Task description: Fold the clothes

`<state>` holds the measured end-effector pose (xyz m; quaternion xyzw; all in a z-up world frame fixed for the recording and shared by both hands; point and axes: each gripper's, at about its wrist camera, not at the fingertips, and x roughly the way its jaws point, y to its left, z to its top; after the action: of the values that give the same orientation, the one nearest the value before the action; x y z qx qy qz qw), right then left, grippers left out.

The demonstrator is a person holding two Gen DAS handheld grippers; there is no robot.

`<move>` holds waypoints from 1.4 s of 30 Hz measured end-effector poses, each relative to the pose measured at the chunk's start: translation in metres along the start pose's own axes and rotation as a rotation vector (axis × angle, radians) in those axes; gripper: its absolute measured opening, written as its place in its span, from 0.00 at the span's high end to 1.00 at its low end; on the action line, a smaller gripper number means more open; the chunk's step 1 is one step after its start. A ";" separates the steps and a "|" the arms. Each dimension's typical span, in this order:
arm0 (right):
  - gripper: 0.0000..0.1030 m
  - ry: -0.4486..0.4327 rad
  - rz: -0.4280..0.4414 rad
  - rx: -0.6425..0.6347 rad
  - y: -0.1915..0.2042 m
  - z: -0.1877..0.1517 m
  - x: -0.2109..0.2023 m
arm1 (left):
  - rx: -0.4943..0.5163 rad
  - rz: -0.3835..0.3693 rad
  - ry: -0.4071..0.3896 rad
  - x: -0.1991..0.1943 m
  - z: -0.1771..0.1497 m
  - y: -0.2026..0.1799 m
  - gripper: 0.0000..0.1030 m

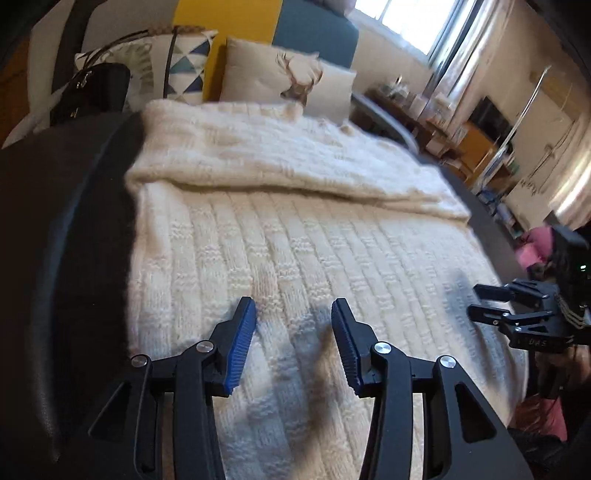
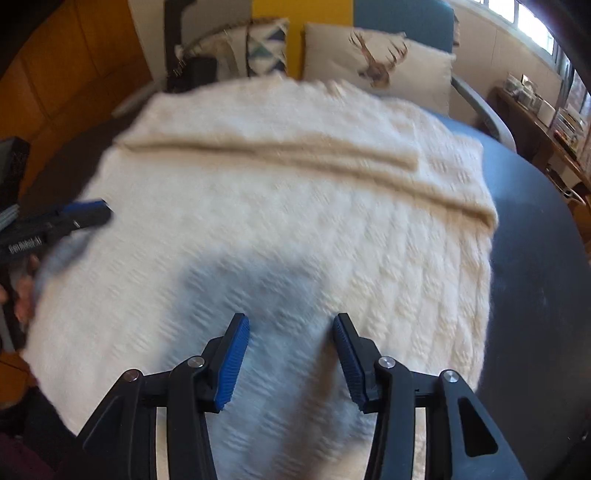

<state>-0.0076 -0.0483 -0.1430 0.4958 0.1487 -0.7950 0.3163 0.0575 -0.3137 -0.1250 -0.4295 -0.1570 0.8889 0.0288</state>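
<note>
cream knit sweater (image 1: 295, 229) flat on table (image 1: 74, 229), far part folded over, directly under both wide-open empty grippers, left gripper (image 1: 293, 314) and right gripper (image 2: 291, 325).

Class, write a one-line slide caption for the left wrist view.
Open left gripper hovers over a cream knitted sweater on a dark table.

Dark round table (image 1: 66, 229); deer-print cushion (image 1: 291, 79) and triangle-pattern cushion (image 1: 188, 62) on blue chair (image 2: 413, 11); black handbag (image 1: 92, 92); cluttered wooden shelf (image 2: 535, 110) by window (image 1: 406, 18)
</note>
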 end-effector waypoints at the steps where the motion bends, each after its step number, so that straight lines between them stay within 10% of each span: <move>1: 0.53 -0.009 0.008 0.006 -0.003 -0.003 -0.001 | -0.001 -0.001 -0.009 -0.005 0.000 0.001 0.56; 13: 0.53 -0.023 -0.043 0.092 -0.041 0.029 0.019 | -0.064 0.070 -0.006 0.007 0.032 0.035 0.56; 23: 0.53 -0.078 0.442 0.418 -0.111 -0.044 -0.047 | -0.128 -0.024 -0.070 -0.057 -0.008 0.042 0.55; 32: 0.53 -0.025 0.518 0.639 -0.154 -0.135 -0.074 | -0.236 -0.026 -0.039 -0.107 -0.068 0.053 0.55; 42: 0.53 0.034 0.622 0.624 -0.140 -0.143 -0.061 | -0.363 -0.089 0.034 -0.120 -0.115 0.062 0.52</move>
<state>0.0192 0.1579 -0.1659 0.6016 -0.2496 -0.6606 0.3734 0.2267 -0.3653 -0.1198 -0.4354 -0.3332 0.8363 -0.0072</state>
